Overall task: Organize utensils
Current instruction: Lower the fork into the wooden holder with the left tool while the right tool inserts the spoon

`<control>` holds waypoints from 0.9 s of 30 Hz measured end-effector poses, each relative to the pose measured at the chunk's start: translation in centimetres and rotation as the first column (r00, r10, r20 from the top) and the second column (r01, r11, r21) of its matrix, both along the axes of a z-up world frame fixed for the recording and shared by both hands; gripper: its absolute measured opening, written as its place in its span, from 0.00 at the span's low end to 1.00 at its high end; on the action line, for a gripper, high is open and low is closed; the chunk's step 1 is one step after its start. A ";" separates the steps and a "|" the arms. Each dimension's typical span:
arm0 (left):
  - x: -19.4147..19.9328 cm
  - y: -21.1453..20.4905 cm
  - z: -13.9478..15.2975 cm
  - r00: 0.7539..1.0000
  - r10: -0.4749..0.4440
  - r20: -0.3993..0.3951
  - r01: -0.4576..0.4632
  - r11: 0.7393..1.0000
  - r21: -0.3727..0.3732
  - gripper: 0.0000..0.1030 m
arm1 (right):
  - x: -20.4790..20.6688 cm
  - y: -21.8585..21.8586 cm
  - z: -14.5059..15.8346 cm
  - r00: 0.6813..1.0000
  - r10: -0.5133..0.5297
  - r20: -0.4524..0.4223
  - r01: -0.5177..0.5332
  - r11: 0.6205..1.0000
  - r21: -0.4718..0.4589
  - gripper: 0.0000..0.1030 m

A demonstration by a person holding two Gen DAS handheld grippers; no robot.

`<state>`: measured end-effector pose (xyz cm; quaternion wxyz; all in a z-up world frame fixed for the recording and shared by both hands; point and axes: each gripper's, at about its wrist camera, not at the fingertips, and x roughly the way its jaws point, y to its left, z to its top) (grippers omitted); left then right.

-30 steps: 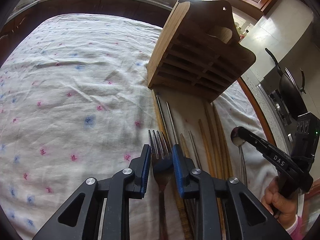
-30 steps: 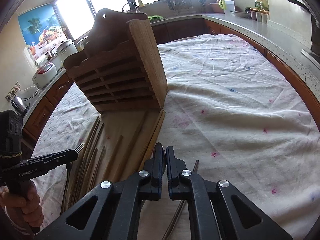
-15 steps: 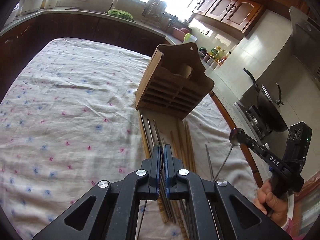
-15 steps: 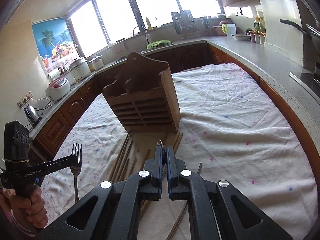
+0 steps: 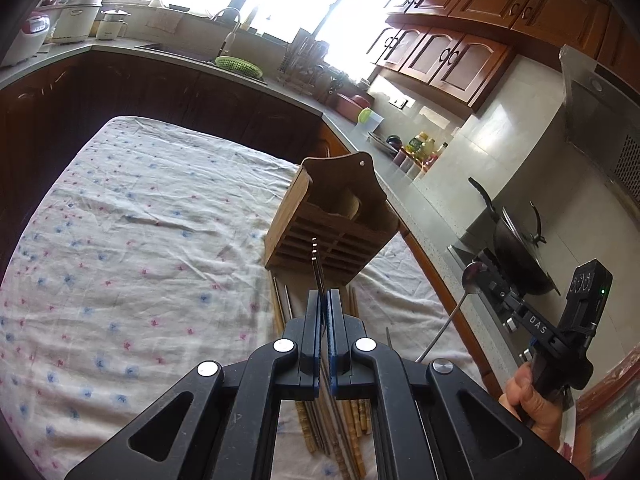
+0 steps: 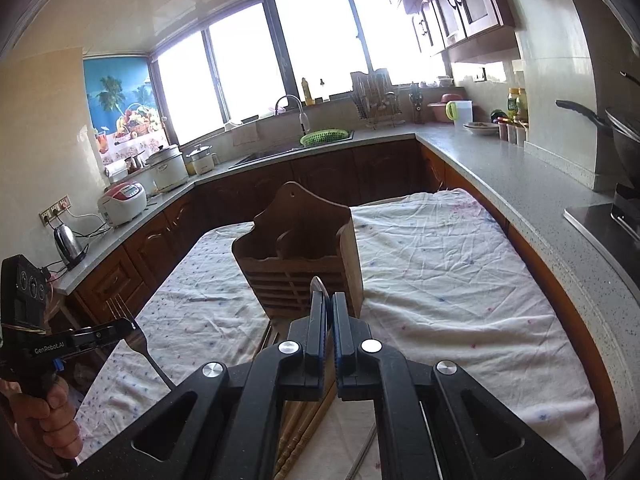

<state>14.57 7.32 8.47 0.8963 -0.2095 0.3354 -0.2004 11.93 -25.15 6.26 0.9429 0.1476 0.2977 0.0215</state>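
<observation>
Fork [image 5: 315, 266]: was pinched between the pads of the left gripper [image 5: 324, 300], seen edge-on in the left wrist view, its tines pointing ahead toward the holder. In the right wrist view the fork [image 6: 141, 340] was seen flat, the handle sloping down and cut off behind the black frame.
Spoon [image 5: 460, 304]: was clamped by the right gripper [image 5: 486, 280] at the neck below the bowl, well to the right of the left gripper, with the handle hanging down and toward the left. In the right wrist view only the rim of the bowl [image 6: 319, 283] stood out above the right gripper [image 6: 329, 308]; the rest was hidden between the pads.
Wooden holder [image 5: 332, 224]: stood upright on the cloth just ahead of both grippers. What was inside its compartments could not be made out.
Loose utensils [image 5: 280, 312]: wooden chopsticks and thin metal pieces lay side by side under the left gripper, between it and the holder. Most of them were covered by the gripper frame, so their number was unclear.
Tablecloth [image 5: 140, 260]: white with small blue and pink marks, wrinkled, spread to the left of the left gripper.
Right hand [image 5: 528, 404]: held the right gripper's grip, partly cut off at the edge.
</observation>
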 end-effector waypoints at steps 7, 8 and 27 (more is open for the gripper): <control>2.6 -0.5 1.8 0.999 -0.014 0.035 0.015 1.000 -0.025 0.00 | 1.4 -0.5 1.2 0.999 -0.029 0.042 0.031 0.998 -0.057 0.03; 3.3 -0.5 2.3 0.999 -0.016 0.047 0.017 0.999 -0.028 0.00 | 1.8 -0.6 1.4 0.998 -0.037 0.051 0.040 0.997 -0.065 0.03; 19.3 -2.3 0.6 0.982 0.033 0.186 -0.002 0.987 -0.164 0.00 | 12.3 -1.4 5.4 0.943 -0.159 0.291 0.236 0.938 -0.252 0.03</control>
